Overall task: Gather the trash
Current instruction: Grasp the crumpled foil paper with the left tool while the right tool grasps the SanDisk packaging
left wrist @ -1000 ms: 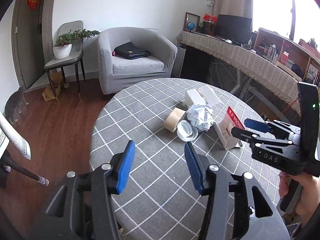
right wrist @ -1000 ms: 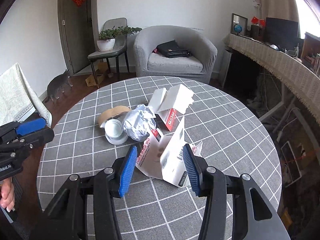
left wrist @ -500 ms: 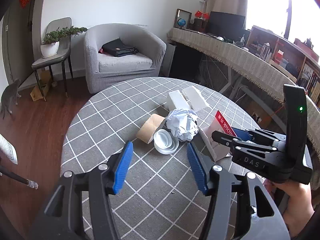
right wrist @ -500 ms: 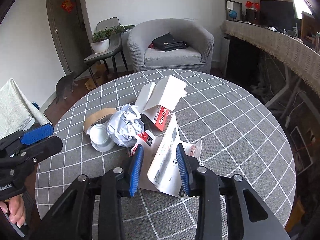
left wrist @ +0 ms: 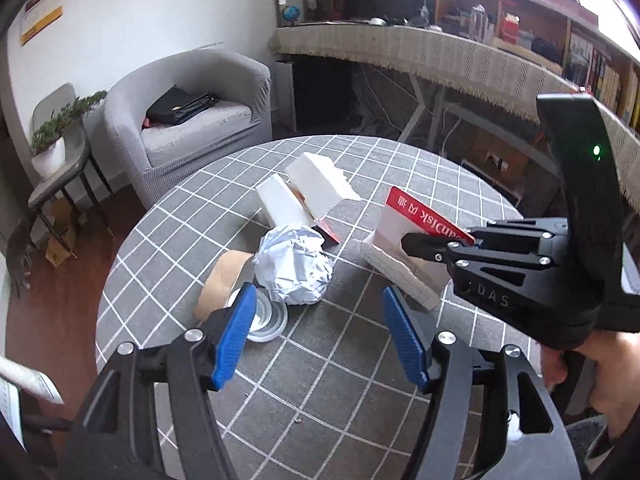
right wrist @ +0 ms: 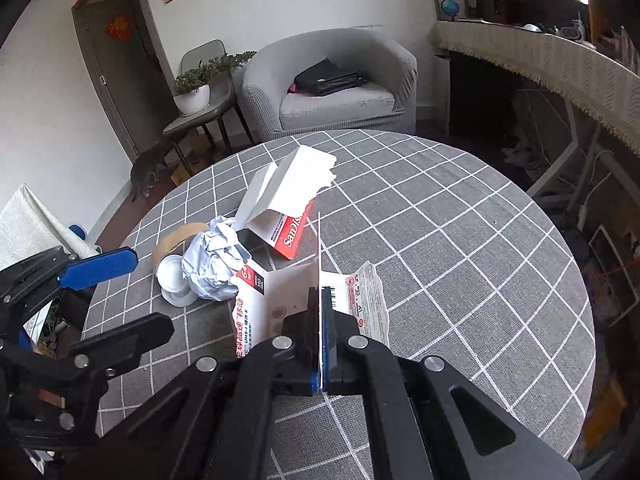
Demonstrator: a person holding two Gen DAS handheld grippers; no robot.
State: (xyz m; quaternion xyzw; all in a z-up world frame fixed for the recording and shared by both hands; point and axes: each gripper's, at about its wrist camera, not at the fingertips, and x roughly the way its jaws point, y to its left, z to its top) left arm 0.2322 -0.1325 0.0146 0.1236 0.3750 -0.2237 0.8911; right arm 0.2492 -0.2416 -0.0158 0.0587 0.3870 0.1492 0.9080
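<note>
Right claw [right wrist: 320,320] newly around torn packaging [right wrist: 280,300].

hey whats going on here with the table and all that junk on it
A person is clearing trash off a round checked table with a handheld tool in each hand. The right tool is shut on a flap of torn SanDisk card packaging. The left tool is open, poised over a crumpled paper ball. A tape roll, a white lid and a torn SanDisk box lie on the table.
</note>
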